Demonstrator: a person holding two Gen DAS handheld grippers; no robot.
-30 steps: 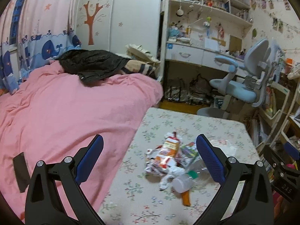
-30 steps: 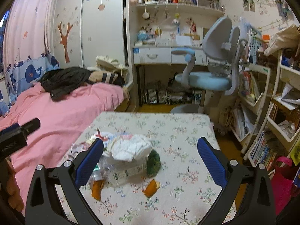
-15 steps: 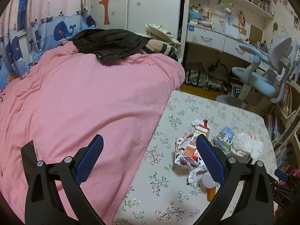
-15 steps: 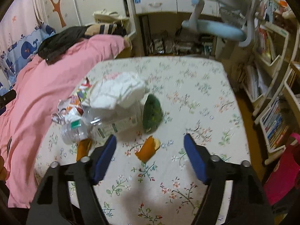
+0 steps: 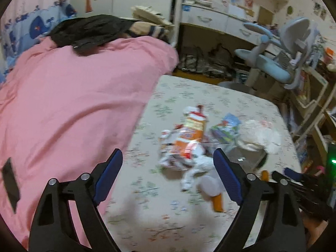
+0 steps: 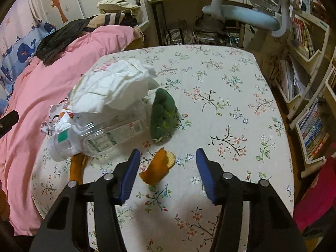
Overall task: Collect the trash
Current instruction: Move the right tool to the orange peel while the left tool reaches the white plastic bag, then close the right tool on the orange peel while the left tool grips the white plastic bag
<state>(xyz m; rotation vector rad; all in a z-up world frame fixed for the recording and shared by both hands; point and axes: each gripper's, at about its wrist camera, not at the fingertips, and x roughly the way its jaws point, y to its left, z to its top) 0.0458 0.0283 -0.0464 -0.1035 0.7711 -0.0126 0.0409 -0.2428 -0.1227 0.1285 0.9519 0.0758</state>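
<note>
Orange peel [image 6: 158,169] lies on the table [image 6: 241,96] between your right gripper [image 6: 168,157] fingers, which have just been closing but grip nothing yet, so lower and pinch it; your left gripper [image 5: 168,163] hangs wide, empty, near the wrappers [image 5: 184,145].

A child's bedroom in a home. Shown by a bed under a pink quilt [image 5: 73,105], a curtain printed with blue whales [image 5: 35,25], white wardrobe doors with an orange tree sticker [image 6: 55,2], a pale blue ergonomic desk chair [image 5: 279,48], a white study desk with drawers [image 5: 210,19] and low white bookshelves full of books [image 6: 304,63].
</note>
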